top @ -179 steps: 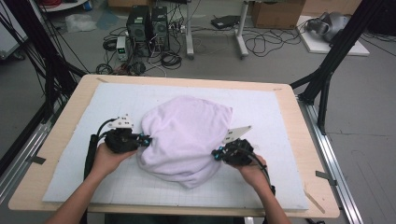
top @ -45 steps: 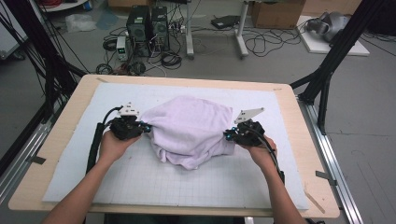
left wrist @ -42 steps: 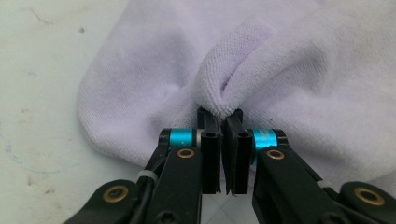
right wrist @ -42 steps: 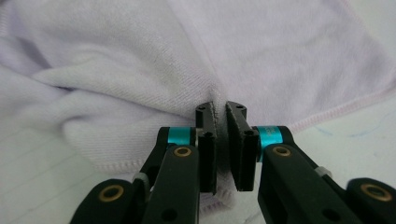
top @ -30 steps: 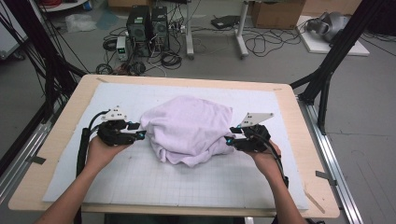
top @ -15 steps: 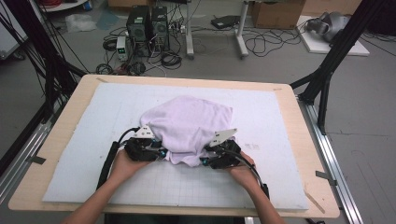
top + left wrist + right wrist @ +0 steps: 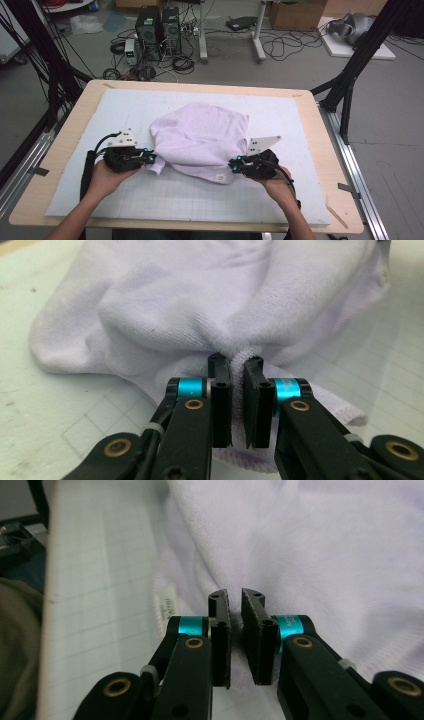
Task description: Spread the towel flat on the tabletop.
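White mat [image 7: 300, 200]: towel [image 7: 200, 137] between both hand-held grippers, edges pinched.

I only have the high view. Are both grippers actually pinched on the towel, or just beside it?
Observer: The left gripper has a fold of the towel bunched between its nearly closed jaws; they have just been closing.
Operator: And the right one?
Observer: The right gripper has also just been closing, its jaws nearly together on the cloth near the edge.
Operator: Anything near that edge?
Observer: A small white label sits on the hem, just left of the right gripper's jaws in its own view.
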`<state>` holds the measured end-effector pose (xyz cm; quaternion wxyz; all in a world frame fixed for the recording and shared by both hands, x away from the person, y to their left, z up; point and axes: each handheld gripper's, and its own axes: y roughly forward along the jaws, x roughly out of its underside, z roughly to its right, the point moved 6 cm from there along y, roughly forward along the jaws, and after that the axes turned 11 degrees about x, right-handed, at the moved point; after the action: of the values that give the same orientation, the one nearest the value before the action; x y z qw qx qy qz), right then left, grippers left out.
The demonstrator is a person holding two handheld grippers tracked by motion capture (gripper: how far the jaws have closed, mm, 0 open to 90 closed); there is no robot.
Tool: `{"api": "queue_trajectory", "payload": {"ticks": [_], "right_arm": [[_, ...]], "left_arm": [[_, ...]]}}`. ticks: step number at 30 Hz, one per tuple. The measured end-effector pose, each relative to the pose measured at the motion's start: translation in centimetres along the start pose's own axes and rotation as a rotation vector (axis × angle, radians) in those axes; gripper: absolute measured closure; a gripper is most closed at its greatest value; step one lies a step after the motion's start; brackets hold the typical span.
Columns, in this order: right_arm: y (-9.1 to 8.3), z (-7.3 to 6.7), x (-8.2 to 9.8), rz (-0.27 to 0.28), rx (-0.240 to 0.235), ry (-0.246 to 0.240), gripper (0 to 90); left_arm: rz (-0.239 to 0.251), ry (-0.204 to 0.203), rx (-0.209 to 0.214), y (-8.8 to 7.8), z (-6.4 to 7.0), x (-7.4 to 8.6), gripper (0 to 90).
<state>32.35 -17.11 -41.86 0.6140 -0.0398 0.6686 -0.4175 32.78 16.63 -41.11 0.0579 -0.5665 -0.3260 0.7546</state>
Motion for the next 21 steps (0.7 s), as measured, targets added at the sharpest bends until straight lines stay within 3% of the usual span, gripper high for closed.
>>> {"api": "queue_trajectory", "payload": {"ticks": [2, 6, 8, 12, 15, 18, 21], "right_arm": [[-1.4, -0.4, -0.4, 0.021, -0.002, -0.007, 83.2], [-3.6, -1.9, -0.4, 0.011, -0.02, -0.045, 83.4], [-3.9, -2.3, 0.0, -0.006, -0.031, -0.046, 81.3], [-2.9, -2.0, 0.7, -0.031, -0.014, -0.041, 62.9], [-1.4, -1.9, 1.0, -0.029, -0.006, -0.049, 56.4], [0.7, -1.7, 1.8, -0.074, -0.02, -0.061, 52.5], [2.8, -2.0, 2.8, -0.148, -0.047, -0.091, 51.8]], "left_arm": [[-0.006, 0.024, 0.013, -0.9, 1.1, -0.1, 83.5], [-0.009, 0.059, -0.006, -2.2, 2.2, 0.2, 82.7], [-0.022, 0.034, -0.021, -2.2, 1.8, 0.7, 68.1], [-0.035, 0.011, 0.014, -1.3, 1.5, 1.9, 56.4], [-0.081, 0.0, 0.039, 0.1, 1.2, 3.4, 53.2], [-0.115, -0.026, 0.068, 1.6, 1.0, 4.8, 53.2], [-0.167, -0.028, 0.088, 3.0, 0.9, 6.1, 59.7]]}}
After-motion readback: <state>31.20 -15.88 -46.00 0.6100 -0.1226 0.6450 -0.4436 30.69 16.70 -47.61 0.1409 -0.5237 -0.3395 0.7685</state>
